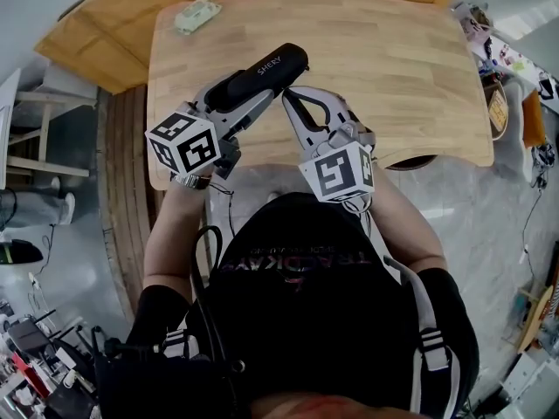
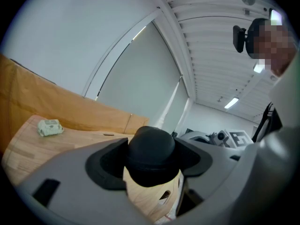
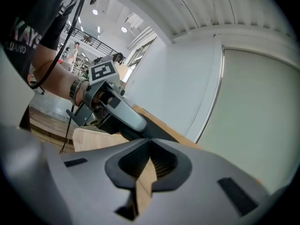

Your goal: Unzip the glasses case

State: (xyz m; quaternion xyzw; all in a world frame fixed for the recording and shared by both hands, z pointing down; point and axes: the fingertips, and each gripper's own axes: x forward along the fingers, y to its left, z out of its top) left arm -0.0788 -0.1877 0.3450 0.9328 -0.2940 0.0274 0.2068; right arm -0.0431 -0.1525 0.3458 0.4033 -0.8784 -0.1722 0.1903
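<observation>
Glasses case point(image 1: 262, 75) was held in the air just above the near edge of the desk point(image 1: 393, 68), a black case with its long body slanting out over the wood.

The nearest risk lay at the right gripper point(image 1: 288, 97). Its tips had come together at the near end of the case, yet no zipper pull showed between them in any view. If the pads had closed on nothing, or only on the edge of the case, a draw along the zip would probably have slipped off and left the case shut.

The next risk was the hold itself. Only the left gripper point(image 1: 238, 101) carried the case, and it gripped the near part while the rest stuck out unsupported over the desk. A hard or crooked tug on the zip might have twisted the case in the pads or dragged it free, letting it fall on the desk.

The left gripper stood partly open, its two pads pressed on either side of the rounded end of the case. The right gripper was closed almost fully, tip against tip, with only a thin slit lower down, and it touched or nearly touched the case's edge; which, I could not tell.

A small pale green thing point(image 1: 196, 13) lay at the desk's far left corner, well clear of all this.
</observation>
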